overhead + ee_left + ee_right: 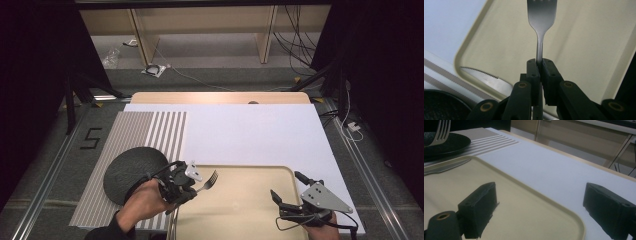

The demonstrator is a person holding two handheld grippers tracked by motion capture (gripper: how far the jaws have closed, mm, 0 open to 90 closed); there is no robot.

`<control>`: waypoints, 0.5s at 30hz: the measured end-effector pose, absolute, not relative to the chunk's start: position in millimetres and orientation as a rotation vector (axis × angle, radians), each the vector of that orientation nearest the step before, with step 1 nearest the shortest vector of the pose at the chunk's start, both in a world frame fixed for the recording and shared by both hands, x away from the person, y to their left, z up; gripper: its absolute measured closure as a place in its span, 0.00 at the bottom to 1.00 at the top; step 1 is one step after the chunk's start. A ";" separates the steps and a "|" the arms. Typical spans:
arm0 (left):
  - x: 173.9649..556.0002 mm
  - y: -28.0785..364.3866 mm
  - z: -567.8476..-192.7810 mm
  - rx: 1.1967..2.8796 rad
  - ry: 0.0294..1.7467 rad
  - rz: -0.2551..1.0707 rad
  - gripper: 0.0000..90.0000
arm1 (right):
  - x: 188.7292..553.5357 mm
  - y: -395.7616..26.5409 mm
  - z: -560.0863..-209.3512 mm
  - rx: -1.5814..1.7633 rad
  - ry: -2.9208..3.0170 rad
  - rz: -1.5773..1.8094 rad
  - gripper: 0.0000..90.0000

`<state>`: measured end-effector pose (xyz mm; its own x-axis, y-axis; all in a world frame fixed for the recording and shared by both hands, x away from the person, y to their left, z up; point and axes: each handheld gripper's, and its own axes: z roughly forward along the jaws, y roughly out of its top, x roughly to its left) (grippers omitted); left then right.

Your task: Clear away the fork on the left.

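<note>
Nearest the high camera, a hand (145, 202) comes in from the bottom edge with the left hand-held gripper (196, 186), which is clamped on the handle of a fork (209, 181); the tines point up and to the right over the left end of a beige tray (260, 172). Just left of that hand lies a dark round plate (131, 172) on a striped grey mat (150, 131), and a white sheet (260, 132) covers the rest of the desk (220, 97). At the bottom right, the right hand-held gripper (285, 192) is over the tray's right part with its jaws wide apart and nothing between them (a grey three-cornered plate sits on top of it). From the left gripper view, the two black jaws press together on the fork's (541, 22) thin neck, so the fork stands straight up out of them with its tines cut off by the top edge; below lies the tray (584, 50), a serrated knife (486, 77) rests near the tray's corner, and the dark plate's (441, 105) rim shows bottom left. From the right gripper view, the jaws stand far apart and empty above the tray (524, 202), one over the tray and one past its rim over the white sheet (554, 170); far left are the fork's tines (442, 131), the plate (451, 143) and the knife (446, 167).
</note>
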<state>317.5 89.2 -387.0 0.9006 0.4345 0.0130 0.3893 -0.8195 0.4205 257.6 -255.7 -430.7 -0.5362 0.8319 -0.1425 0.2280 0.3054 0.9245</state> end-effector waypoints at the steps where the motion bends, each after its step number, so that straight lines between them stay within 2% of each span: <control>1: 316.5 87.3 -388.1 2.657 0.597 0.141 0.94 | 257.5 -255.6 -430.7 0.938 1.946 1.229 0.14; 15: 307.6 68.0 -402.5 2.715 0.549 0.045 0.94 | 257.6 -255.3 -430.7 0.935 1.947 1.230 0.14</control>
<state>307.6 68.0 -402.5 0.9236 0.3811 -0.0410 0.3692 -0.8559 0.3620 257.6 -255.3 -430.7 -0.5386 0.8302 -0.1440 0.2265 0.3072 0.9243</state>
